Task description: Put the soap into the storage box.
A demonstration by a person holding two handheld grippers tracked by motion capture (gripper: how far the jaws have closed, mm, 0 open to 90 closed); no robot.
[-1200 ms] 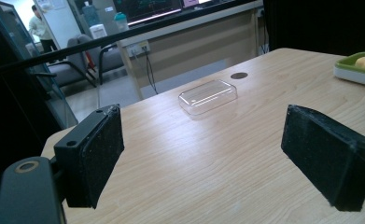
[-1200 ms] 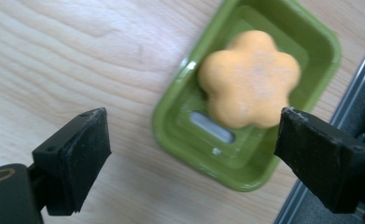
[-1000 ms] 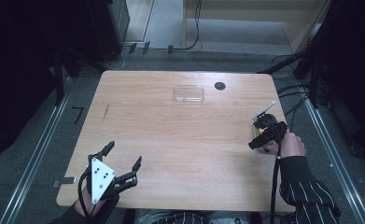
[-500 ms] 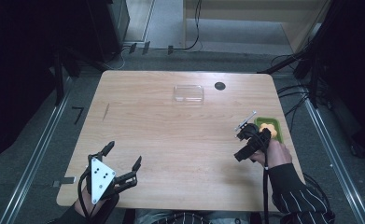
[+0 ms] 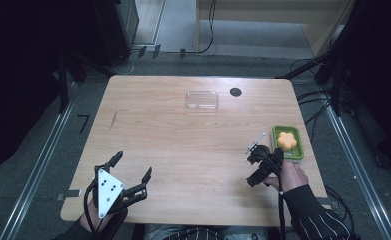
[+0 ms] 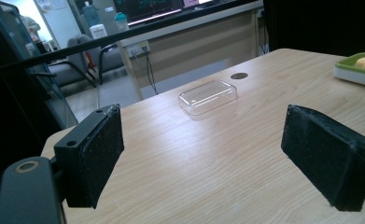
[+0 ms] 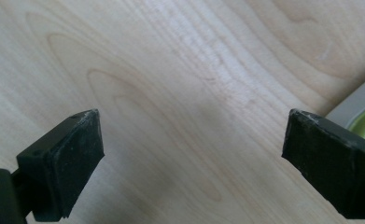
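Right tool (image 5: 255, 160), jaws spread and empty, sits just beside the green tray (image 5: 298, 149) holding the orange piece (image 5: 286, 140).

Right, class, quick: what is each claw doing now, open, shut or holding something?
Left claw: open, holding nothing, above the table.
Right claw: open, holding nothing, beside the green tray.
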